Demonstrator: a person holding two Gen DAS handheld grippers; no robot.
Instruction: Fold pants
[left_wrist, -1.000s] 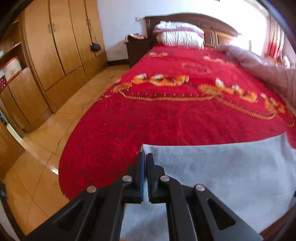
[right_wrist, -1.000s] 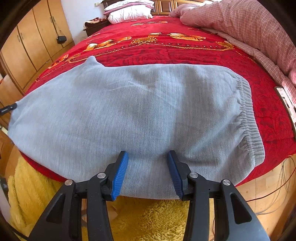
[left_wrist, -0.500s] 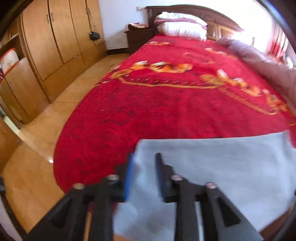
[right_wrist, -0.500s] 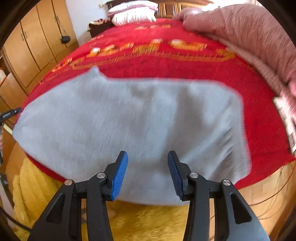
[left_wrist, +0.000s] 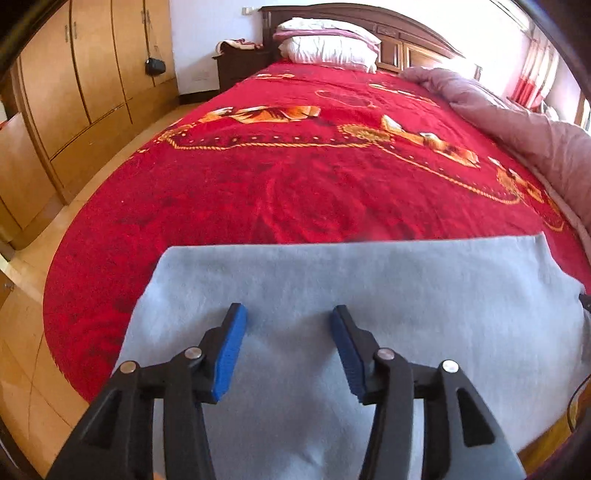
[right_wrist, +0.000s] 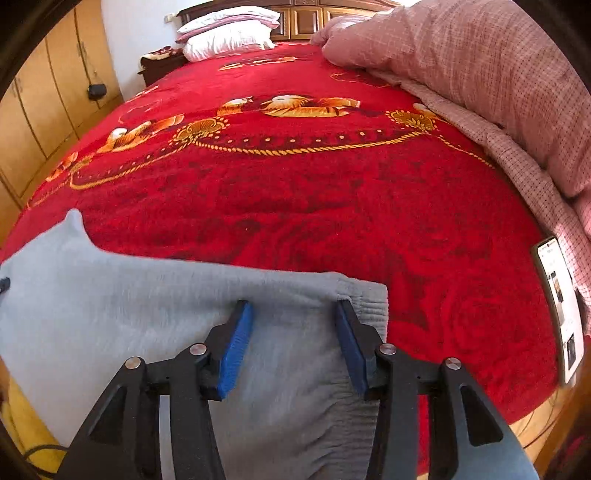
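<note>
Pants (left_wrist: 369, 295) lengthwise along bed edge, waistband rightward, left fingers (left_wrist: 288, 325) opening, right fingers (right_wrist: 291, 317) parted, both empty

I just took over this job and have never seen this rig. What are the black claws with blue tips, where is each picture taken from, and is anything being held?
There is no robot here. A person holds a two-finger gripper in each hand, and each has a camera looking out along its fingers. One picture is from the left gripper, the other from the right gripper. Grey pants lie flat at the near edge of a red bedspread. The right view shows their elastic waistband. A phone lies near a pink quilt. Nothing is held: the left jaws are opening, the right stand apart, both over the cloth.
</note>
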